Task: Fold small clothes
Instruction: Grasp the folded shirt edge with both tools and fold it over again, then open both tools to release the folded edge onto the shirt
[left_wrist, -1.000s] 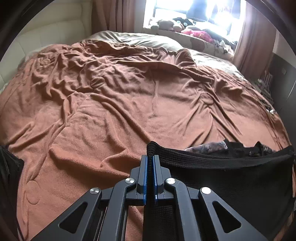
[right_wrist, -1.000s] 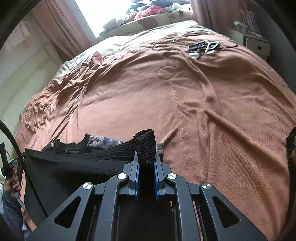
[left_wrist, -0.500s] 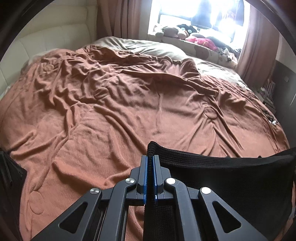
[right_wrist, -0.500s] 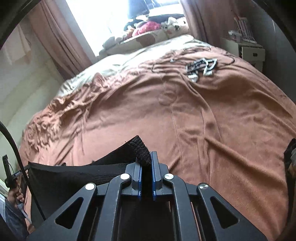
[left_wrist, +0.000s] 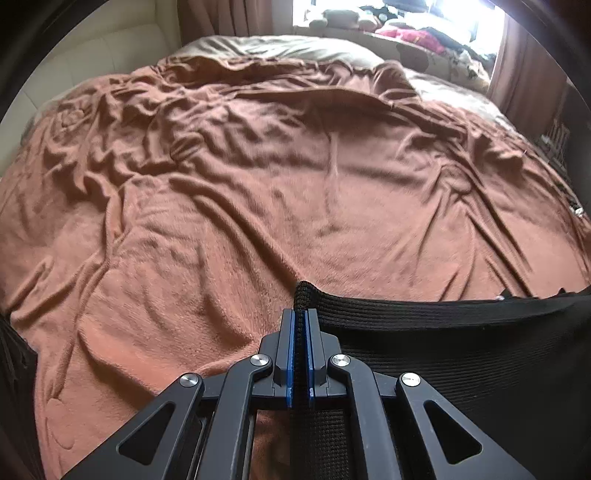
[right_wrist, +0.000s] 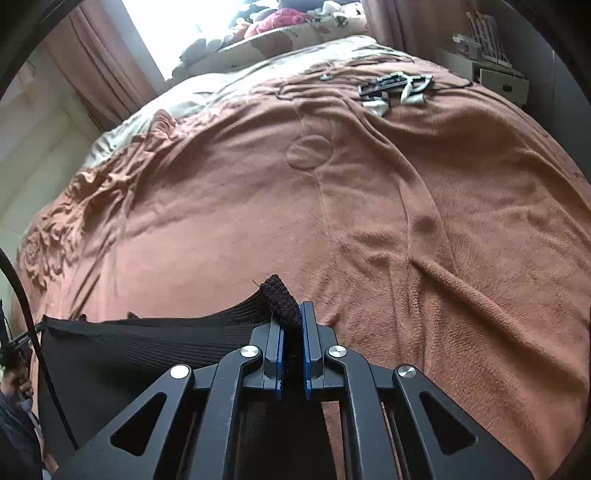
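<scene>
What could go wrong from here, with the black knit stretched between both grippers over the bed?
1. The right gripper pinches only a bunched corner of the black knit; it may slip out under tension.
2. The left gripper also holds just an edge, so uneven pulling could skew the fold.
3. The blanket is heavily wrinkled; the knit may land creased there or drag the blanket.

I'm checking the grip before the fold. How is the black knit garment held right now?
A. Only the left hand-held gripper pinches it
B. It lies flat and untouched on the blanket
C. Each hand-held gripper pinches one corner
C: the left hand-held gripper and the right hand-held gripper each clamp a corner of the black knit garment, stretched between them.
</scene>
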